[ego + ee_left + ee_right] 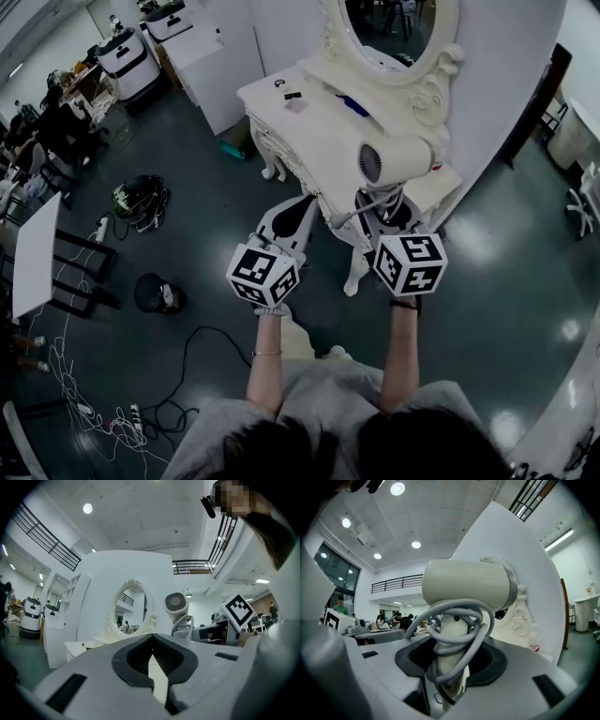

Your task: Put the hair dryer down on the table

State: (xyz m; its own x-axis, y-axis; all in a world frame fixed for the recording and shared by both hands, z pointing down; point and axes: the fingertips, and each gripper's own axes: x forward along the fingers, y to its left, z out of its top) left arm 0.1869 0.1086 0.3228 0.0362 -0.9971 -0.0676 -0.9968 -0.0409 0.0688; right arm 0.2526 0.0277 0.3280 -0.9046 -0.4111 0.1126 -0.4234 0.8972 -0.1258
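- No brand name or lettering can be read anywhere. The only print is the black-and-white square markers on the cube of each gripper, and a red label on a small bottle (533,641) by the mirror frame, too small to read.
- The hair dryer (394,161) is cream-white and is held up over the front right end of the white dressing table (309,131), not lying on it. Its barrel is level and its handle points down.
- The right gripper (382,214) reaches out almost level. Its jaws are part-way apart and clamped on the dryer's handle, with the grey cord (454,630) looped round the handle and caught between them too.
- The left gripper (298,214) is held level beside it, near the table's front edge. Its jaw tips meet and it has hold of nothing.
- Both forearms are bare and stretched forward, roughly side by side.
- The person's hands are mostly hidden behind the marker cubes in the head view.
- The oval mirror (394,28) is cut off by the top edge.
- A few small dark items (292,96) on the far part of the table are too small to name.
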